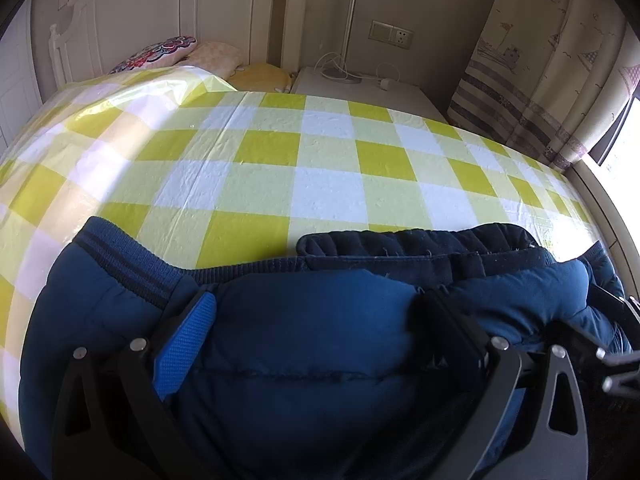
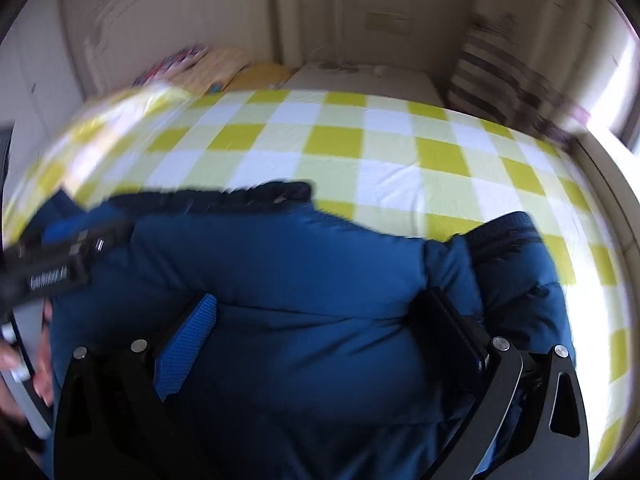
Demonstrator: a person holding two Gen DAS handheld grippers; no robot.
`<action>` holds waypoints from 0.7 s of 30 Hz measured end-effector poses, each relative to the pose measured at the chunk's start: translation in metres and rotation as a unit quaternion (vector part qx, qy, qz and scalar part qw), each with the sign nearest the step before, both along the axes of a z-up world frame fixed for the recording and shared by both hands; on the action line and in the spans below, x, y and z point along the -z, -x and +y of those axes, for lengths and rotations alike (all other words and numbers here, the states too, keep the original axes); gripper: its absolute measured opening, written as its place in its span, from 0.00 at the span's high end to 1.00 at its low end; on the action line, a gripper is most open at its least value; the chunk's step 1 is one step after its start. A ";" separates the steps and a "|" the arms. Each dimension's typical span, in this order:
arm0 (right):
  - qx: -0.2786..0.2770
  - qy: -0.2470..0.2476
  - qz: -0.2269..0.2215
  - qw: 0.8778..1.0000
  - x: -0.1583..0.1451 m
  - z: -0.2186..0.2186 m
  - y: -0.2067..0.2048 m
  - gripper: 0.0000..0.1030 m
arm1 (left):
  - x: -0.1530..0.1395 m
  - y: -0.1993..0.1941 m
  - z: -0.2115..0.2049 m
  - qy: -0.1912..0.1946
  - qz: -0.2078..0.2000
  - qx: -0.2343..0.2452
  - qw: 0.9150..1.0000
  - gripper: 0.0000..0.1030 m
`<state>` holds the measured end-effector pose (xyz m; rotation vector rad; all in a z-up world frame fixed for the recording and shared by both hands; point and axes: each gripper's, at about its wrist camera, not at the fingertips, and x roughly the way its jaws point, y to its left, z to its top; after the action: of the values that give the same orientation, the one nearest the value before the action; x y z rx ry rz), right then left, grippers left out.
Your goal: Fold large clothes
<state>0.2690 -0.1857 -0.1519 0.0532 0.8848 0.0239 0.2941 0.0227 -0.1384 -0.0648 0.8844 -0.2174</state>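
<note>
A yellow-and-white checked plastic sheet [image 1: 280,152] covers the bed ahead of both tongs. The blue quilted padded jacket [image 1: 304,344] lies bunched directly under and between the fingers, a sleeve cuff [image 2: 508,236] turned inward, so folding looks barely begun. The left gripper [image 1: 316,336] and right gripper [image 2: 320,336] both gape wide, grasping nothing.
</note>
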 end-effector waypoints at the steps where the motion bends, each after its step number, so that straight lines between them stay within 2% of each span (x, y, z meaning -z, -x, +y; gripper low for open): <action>1: 0.024 -0.011 -0.015 1.000 -0.001 -0.008 0.004 0.06 | 0.000 0.001 0.001 0.003 0.000 -0.001 1.000 0.02; 4: 0.107 -0.027 -0.057 0.992 -0.009 -0.032 0.020 0.06 | 0.000 0.001 0.000 0.002 0.001 -0.001 1.000 0.02; 6: 0.140 -0.100 -0.054 0.984 -0.003 -0.063 0.022 0.06 | -0.001 0.002 -0.001 0.000 0.000 -0.001 1.000 0.02; 7: 0.146 -0.126 -0.046 0.980 0.001 -0.074 0.021 0.06 | -0.001 0.002 -0.001 0.001 0.001 -0.001 1.000 0.02; 12: 0.145 -0.157 -0.045 0.976 0.002 -0.082 0.018 0.05 | -0.001 0.001 0.000 0.005 0.003 0.000 1.000 0.02; 15: 0.150 -0.186 -0.067 0.969 -0.009 -0.089 0.033 0.05 | -0.010 0.008 0.003 -0.005 0.004 -0.008 1.000 0.03; 16: 0.140 -0.187 -0.078 0.969 -0.017 -0.085 0.041 0.05 | -0.019 0.020 0.006 -0.005 -0.008 -0.017 1.000 0.03; 18: 0.085 -0.161 -0.097 0.979 -0.037 -0.060 0.056 0.05 | -0.040 0.047 0.009 0.011 -0.048 -0.008 0.999 0.03; 19: 0.052 -0.133 -0.097 0.985 -0.044 -0.045 0.059 0.05 | -0.049 0.060 0.006 0.009 -0.064 0.004 0.998 0.02; 21: -0.017 -0.050 -0.072 0.996 -0.046 -0.008 0.061 0.05 | -0.051 0.078 -0.007 -0.032 -0.078 0.027 0.996 0.02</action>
<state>0.2081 -0.1933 -0.1055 0.1289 0.7398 0.1032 0.2162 0.0156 -0.0869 0.0360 0.7372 -0.2402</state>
